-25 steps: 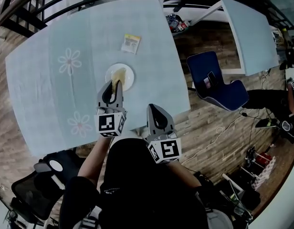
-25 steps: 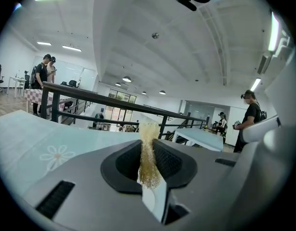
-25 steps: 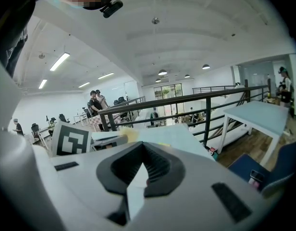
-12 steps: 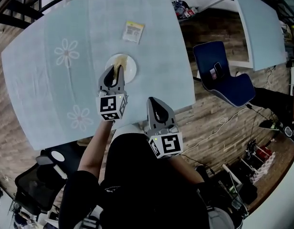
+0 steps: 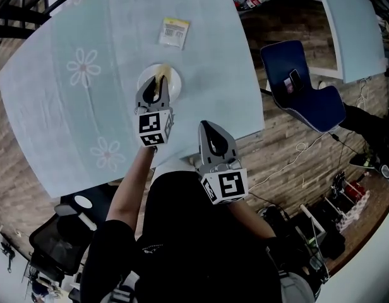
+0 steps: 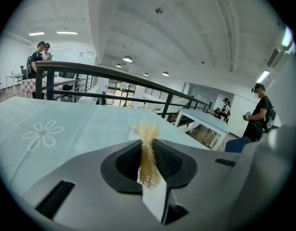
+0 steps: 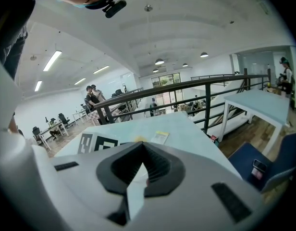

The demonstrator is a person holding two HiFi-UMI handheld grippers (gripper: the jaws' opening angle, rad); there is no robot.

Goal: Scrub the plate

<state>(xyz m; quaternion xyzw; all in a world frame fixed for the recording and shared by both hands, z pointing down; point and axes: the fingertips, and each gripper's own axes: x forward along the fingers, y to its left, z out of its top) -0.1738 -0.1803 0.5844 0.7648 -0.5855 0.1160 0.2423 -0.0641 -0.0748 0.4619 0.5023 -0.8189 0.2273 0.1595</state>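
A small white plate (image 5: 171,76) lies on the pale blue table (image 5: 74,118), near its middle. My left gripper (image 5: 155,82) reaches over the plate's near side and is shut on a tan fibrous scrubber (image 5: 161,81). In the left gripper view the scrubber (image 6: 148,153) stands pinched between the jaws of that gripper (image 6: 147,142), and the plate is hidden below them. My right gripper (image 5: 206,127) hovers off to the right at the table's near edge, jaws shut with nothing in them. From the right gripper view, its closed jaws (image 7: 142,149) point across the table.
A yellow-and-white packet (image 5: 173,31) lies on the table beyond the plate, also seen as the packet (image 7: 161,137) from the right. A blue chair (image 5: 302,87) stands right of the table and a black chair (image 5: 62,232) at lower left. A railing (image 6: 114,81) borders the far side.
My left gripper has pushed forward with the scrubber, farther over the plate. The right gripper has stayed at the table's near edge.
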